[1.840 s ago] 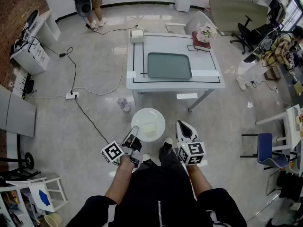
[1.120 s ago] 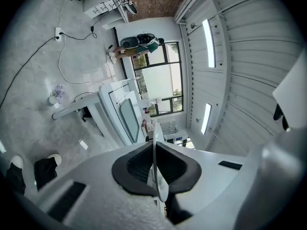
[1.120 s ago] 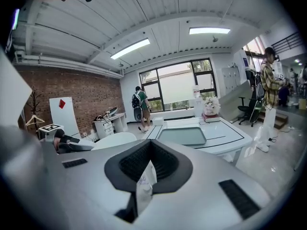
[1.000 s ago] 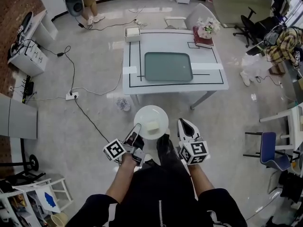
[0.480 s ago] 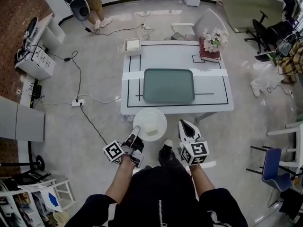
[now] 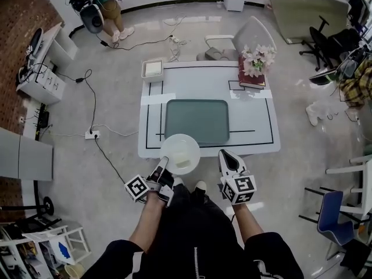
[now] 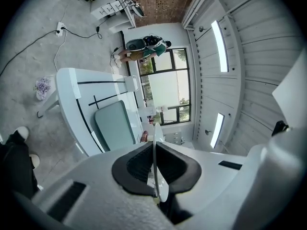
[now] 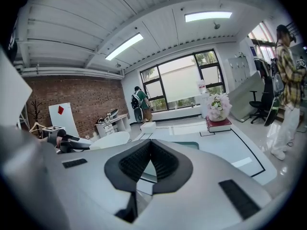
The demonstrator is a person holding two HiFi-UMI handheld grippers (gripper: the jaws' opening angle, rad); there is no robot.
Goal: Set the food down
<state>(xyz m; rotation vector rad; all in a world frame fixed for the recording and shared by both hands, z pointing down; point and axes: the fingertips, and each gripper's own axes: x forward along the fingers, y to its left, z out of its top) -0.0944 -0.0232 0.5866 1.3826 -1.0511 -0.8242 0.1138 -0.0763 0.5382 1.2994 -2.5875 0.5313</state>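
Note:
A round white plate point(image 6: 176, 146) carries a pale block of food point(image 6: 183, 156). My left gripper point(image 6: 163, 168) is shut on the plate's near rim and holds it level over the near edge of the white table point(image 6: 256, 135). In the left gripper view the plate point(image 7: 155, 152) shows edge-on, pinched between the black pads. A green tray point(image 6: 196, 121) lies on the table just beyond the plate. My right gripper point(image 6: 228, 162) hangs to the plate's right, shut and empty. Its view shows the closed pads point(image 8: 136, 164), with the plate point(image 8: 111, 139) off to the left.
A pot of flowers on a red book point(image 6: 254, 63) stands at the table's far right and a white box point(image 6: 153, 68) at its far left corner. Cables point(image 6: 93, 106) run across the floor on the left. Chairs point(image 6: 331, 211) stand to the right. A person point(image 6: 107, 4) is far off.
The table has come much closer as the person walked up to it. The plate now hangs over the table's near edge instead of the floor. Both grippers keep their hold and pose.

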